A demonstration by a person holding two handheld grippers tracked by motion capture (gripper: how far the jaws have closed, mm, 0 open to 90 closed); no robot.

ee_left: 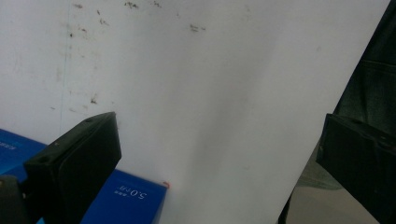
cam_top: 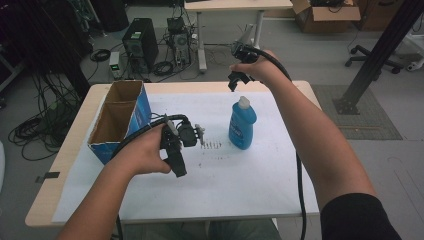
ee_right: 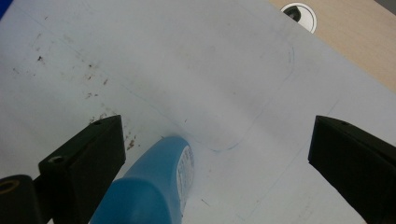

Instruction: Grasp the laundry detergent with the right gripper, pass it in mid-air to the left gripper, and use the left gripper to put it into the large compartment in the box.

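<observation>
The bottle (cam_top: 242, 124) stands upright on the white sheet (cam_top: 240, 175) covering the table (cam_top: 55, 165), right of centre. My right claw (cam_top: 235, 80) hangs above and behind it, jaws spread wide, empty; in the right gripper view the bottle (ee_right: 149, 191) lies between them. My left claw (cam_top: 177, 157) hovers beside the box (cam_top: 120, 120), jaws spread, empty.

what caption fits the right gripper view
Open right gripper poised above the blue bottle on the white sheet.
</observation>
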